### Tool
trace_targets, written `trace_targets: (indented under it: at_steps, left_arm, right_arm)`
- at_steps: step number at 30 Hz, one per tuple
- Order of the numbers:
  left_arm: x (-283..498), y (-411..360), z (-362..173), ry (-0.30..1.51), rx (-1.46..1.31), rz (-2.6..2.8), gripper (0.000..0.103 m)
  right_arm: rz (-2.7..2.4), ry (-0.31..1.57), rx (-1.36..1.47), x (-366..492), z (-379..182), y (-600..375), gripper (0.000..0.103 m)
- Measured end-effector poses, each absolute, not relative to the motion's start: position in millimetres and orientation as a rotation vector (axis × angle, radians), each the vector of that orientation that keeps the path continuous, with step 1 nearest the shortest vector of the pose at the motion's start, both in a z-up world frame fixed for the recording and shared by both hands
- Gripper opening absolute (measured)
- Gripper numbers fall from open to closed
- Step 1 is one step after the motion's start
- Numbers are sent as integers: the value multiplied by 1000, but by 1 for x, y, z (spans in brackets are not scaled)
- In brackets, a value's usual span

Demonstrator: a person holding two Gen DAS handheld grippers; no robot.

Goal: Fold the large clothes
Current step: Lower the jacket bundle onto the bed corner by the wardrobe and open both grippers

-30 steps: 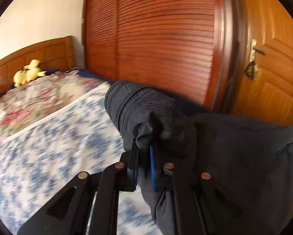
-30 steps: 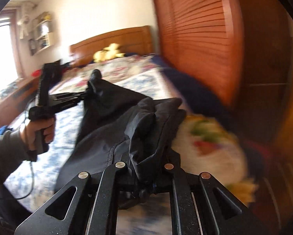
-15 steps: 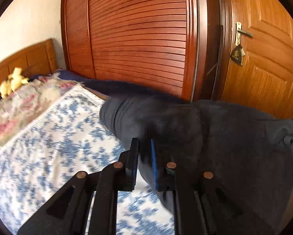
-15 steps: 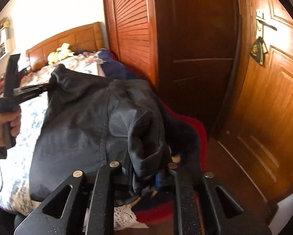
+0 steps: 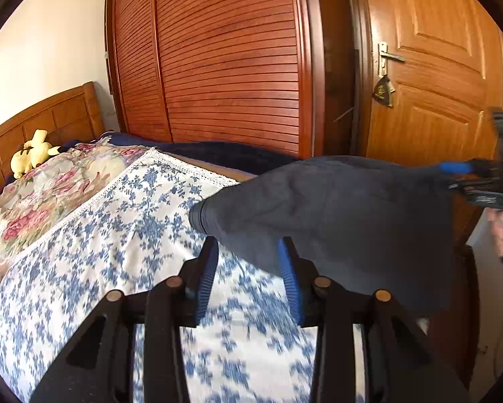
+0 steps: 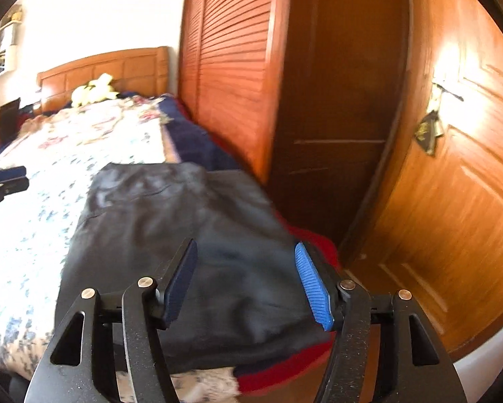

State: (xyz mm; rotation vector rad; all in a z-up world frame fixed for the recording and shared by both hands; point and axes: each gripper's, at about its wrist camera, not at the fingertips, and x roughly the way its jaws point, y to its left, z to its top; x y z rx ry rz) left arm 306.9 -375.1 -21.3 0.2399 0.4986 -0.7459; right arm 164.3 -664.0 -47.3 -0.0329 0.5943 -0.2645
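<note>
A dark navy garment lies flat on the blue-flowered bedspread at the bed's foot corner; it also shows in the left wrist view. My left gripper is open, its blue pads at the garment's near edge with nothing between them. My right gripper is open just above the garment's near end, its pads spread wide. The right gripper also shows in the left wrist view at the garment's far corner.
A louvred wooden wardrobe and a wooden door stand close beside the bed. A yellow plush toy sits by the headboard. A red blanket hangs under the garment at the bed's edge.
Both grippers held bunched garment cloth a second ago. Both have opened and let go. The garment has dropped from a lifted bundle to lie spread flat on the bed.
</note>
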Motion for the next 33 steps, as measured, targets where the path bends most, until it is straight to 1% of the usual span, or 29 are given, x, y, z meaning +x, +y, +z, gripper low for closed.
trace_targets:
  at_steps: [1,4,5,8,11,15,19,22,24,30,33]
  left_arm:
    - [299,-368,-20,495,234,-747,40]
    - [277,-348,-14,476,214,-752,52]
    - [268,-339,-12,470,202,-756,54]
    - [250,-324,-5,450,203,-751,54]
    - [232,-309,7,416,207,-733,54]
    - [216,-293,19,416,215,-725,55]
    - [203,-275,24,424,201,-722,55]
    - [192,-264,27,414,199,-714,56]
    - [185,-254,29,411,197,-698,57]
    - [168,-223,27,436,157,-665,57]
    - [165,-210,19,470,148,-633,57]
  right_arm:
    - [-248,610,-24,169,-53,-662,62]
    - [-244,693,11,187,-81,-666,62]
    - [-246,713,26,191,-89,-670,62]
    - [-236,748,75,197,-105,-678,64]
    - [-256,756,74,195,-100,-675,65]
    - [-299,769,66,192,-88,-668,65]
    - [-327,741,28,178,-72,-650,70]
    - [-335,707,-7,165,-57,-632,78]
    - [-352,684,-30,158,-48,-619,86]
    - [-286,626,-60,144,-30,-566,87]
    - [-209,611,-60,145,-31,-531,87]
